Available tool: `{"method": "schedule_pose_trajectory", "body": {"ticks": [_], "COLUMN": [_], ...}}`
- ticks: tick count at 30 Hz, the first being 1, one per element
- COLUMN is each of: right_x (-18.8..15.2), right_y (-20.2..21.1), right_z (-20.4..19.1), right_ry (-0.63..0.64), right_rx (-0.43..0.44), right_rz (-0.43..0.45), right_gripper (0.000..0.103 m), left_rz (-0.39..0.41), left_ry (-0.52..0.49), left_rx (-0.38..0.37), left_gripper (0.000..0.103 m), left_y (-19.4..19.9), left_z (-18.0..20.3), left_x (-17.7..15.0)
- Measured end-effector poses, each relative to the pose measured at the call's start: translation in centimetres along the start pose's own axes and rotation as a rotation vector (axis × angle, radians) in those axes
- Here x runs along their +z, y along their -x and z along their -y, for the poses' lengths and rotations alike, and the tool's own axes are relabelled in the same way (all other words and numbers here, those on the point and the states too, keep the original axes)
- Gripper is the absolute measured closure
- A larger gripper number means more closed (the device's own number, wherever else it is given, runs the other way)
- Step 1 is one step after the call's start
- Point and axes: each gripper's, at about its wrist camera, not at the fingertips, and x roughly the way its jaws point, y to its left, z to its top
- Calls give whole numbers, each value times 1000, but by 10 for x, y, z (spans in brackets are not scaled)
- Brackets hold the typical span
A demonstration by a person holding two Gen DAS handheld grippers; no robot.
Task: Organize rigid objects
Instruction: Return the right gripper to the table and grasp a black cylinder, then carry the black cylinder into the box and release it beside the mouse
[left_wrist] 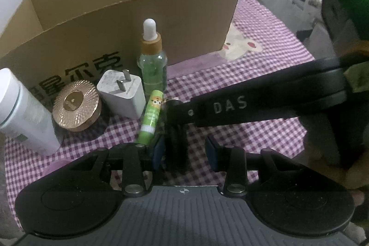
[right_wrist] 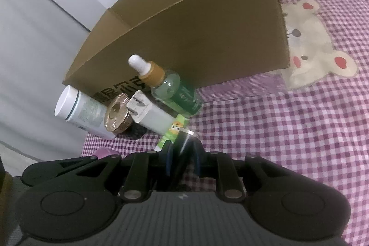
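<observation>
A: How many items are counted on the checked cloth [left_wrist: 265,75]?

B: Six are counted outside the cardboard box [left_wrist: 96,22], one of each kind: one white cylindrical container [left_wrist: 22,105], one gold ribbed jar [left_wrist: 77,106], one white plug adapter [left_wrist: 121,92], one green dropper bottle [left_wrist: 152,61], one green stick tube [left_wrist: 151,117] and one dark slim tube [right_wrist: 182,142].

A: Where is the box located?

B: One box is seen at twelve o'clock. Two printed bears [right_wrist: 316,45] are counted at two o'clock in the right wrist view.
</observation>
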Motion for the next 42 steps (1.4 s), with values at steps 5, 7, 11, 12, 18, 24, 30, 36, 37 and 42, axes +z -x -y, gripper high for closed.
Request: {"method": "schedule_pose_trajectory", "body": {"ticks": [5, 7, 11, 12, 18, 24, 30, 36, 37, 42], "right_x": [2, 2, 2, 3, 7, 5, -3, -4, -4, 10], "right_y": [6, 5, 8, 9, -2, -3, 14, 53, 61, 100], "right_z": [15, 20, 29, 32, 31, 45, 49, 38, 34, 3], "right_ry": [-57, -83, -109, -113, -126, -192, -203, -142, -130, -35], "right_rx": [37, 56, 82, 85, 101, 157, 167, 151, 149, 152], "right_rz": [-13, -22, -35, -37, -23, 10, 45, 119, 133, 219], "right_gripper": [82, 82, 80, 79, 78, 80, 79, 79, 79, 79], "left_rz": [-41, -36, -30, -28, -14, -9, 12, 90, 105, 215], "left_ry": [12, 9, 7, 7, 18, 22, 22, 9, 7, -9], "left_rx": [-10, -10, -12, -12, -5, 3, -14, -29, -30, -17], "left_gripper": [66, 66, 66, 66, 66, 73, 78, 78, 78, 78], "left_y": [-15, -16, -18, -19, -19, -17, -7, 22, 29, 75], "left_z": [0, 1, 1, 1, -2, -3, 2, 10, 12, 14], "left_x": [3, 4, 7, 8, 11, 15, 15, 17, 18, 31]}}
